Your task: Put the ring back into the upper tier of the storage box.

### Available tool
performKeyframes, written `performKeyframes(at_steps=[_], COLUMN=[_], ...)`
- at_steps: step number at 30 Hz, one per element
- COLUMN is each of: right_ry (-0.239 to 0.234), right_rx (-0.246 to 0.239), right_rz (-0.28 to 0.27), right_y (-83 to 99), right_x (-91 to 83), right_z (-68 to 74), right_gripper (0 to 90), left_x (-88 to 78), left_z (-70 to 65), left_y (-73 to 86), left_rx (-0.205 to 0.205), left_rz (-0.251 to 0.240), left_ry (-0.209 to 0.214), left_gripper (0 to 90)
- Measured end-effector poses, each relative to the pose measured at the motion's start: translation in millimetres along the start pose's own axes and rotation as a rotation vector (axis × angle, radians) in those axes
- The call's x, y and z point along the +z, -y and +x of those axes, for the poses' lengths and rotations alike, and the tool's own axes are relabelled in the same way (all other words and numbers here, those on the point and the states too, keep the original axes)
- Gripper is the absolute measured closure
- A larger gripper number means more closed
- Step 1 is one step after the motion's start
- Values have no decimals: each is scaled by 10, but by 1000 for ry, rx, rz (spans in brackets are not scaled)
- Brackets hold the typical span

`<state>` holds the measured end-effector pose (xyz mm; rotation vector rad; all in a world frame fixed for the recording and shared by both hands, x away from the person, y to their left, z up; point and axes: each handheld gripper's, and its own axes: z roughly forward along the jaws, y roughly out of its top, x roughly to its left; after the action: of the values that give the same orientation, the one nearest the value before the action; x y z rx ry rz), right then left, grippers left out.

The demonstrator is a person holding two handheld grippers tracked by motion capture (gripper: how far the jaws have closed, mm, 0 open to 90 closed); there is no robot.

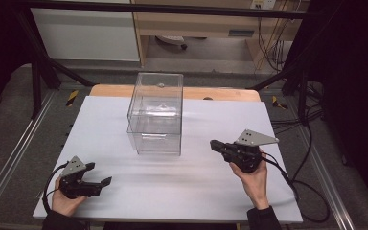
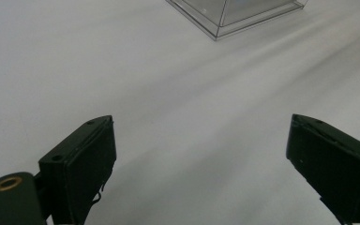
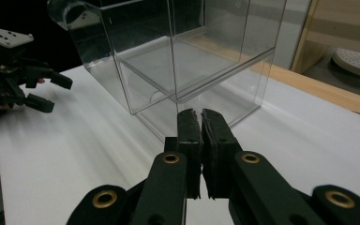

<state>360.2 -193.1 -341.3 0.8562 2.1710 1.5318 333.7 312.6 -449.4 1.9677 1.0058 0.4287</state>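
A person sits at a white surface (image 1: 182, 187) with a two-jaw gripper in each hand and a clear plastic box (image 1: 156, 113) standing upright between and beyond them. The box sits toward the far middle of the surface, close to the strip of bare wood (image 1: 110, 90) along the far edge. Its walls are transparent and a horizontal seam or shelf runs across it partway up, plainest in the right gripper view (image 3: 183, 61); nothing can be made out inside.

The left gripper (image 1: 98, 175) rests low near the front left corner of the surface, held by the left hand (image 1: 66, 201). Its jaws stand wide apart and hold nothing; in the left gripper view only bare white surface lies between them, with one bottom corner of the box (image 2: 229, 16) well ahead.

The right gripper (image 1: 213, 144) is held by the right hand (image 1: 254, 179) to the right of the box, near it but apart, pointing toward it. Its jaws are closed together with only a thin slit between the pads and grip nothing. A black cable (image 1: 311, 191) trails from it off the right edge of the surface.
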Motion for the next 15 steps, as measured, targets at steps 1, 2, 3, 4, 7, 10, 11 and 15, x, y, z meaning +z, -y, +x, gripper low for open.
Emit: performKeyframes(at_steps=[1,2,3,4,7,10,11,15], right_ry=[-2,-5,-5,-6,-6,-11,-11,-15], right_rx=[0,-1,-3,-4,-4,-8,-8,-10], right_rz=[-5,-9,-15,-21,-40,-50,-50,-73], right_y=[-13,-25,-37,-47,-93,-127,-127,-179], right_x=[-1,0,-1,1,8,21,21,36], right_z=[8,16,25,32,56,81,81,114], right_gripper=[871,871,871,871,871,871,871,871], left_x=[0,0,1,1,-2,-3,-3,-2], left_z=[0,0,0,0,3,3,3,2], left_y=[0,-1,-1,0,-1,-1,-1,-1], left_rx=[0,0,0,0,1,1,1,2], left_rz=[0,0,0,0,1,1,1,1], left_ry=[0,-1,0,-1,0,0,0,-1], left_gripper=[81,81,81,81,81,81,81,81])
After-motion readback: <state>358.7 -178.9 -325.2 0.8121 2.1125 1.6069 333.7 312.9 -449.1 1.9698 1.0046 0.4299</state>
